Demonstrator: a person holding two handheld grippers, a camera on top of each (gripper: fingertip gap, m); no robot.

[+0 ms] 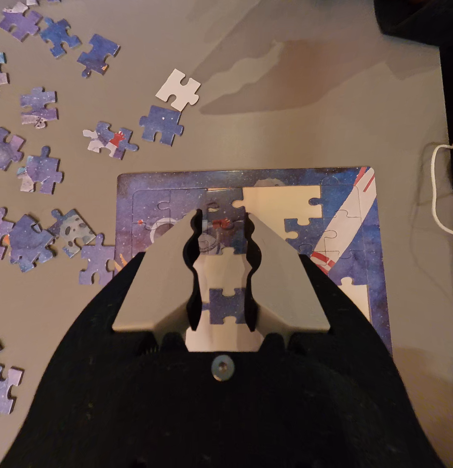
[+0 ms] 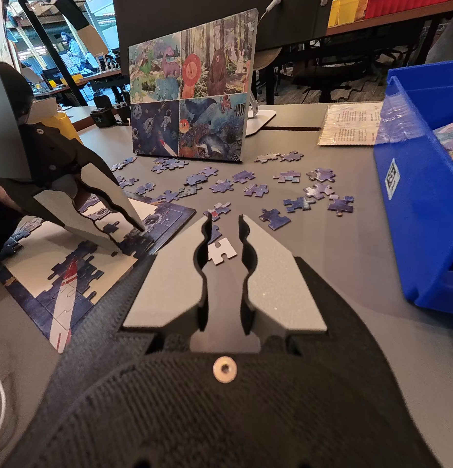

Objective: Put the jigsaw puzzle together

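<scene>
Both my tongs are over the grey table. My left gripper tips down onto the space-themed puzzle board, its fingers partly spread. They stand on either side of a dark piece with a red patch that lies in the far row of the board, next to a bare cream gap on its right. A sliver of space shows at the left pad, so the piece sits between the pads rather than in their grip. Nearer to me, a lone blue piece lies on the bare cream floor of the board, seen between the fingers. My right gripper hangs clear above the table just right of the board's far corner. It is open about a third and holds nothing, and bare tabletop shows between its pads. Below it a white face-down piece lies flat, with a blue starry piece touching one corner. A piece showing a red glove lies just beyond the fingertips. More loose blue and purple pieces are scattered across the far side of the table. Behind them a puzzle box with four animal and space pictures stands upright. A blue plastic bin sits at the right edge, with a printed sheet in a clear sleeve lying beyond it. A thin white cord loops on the table beside the board.
</scene>
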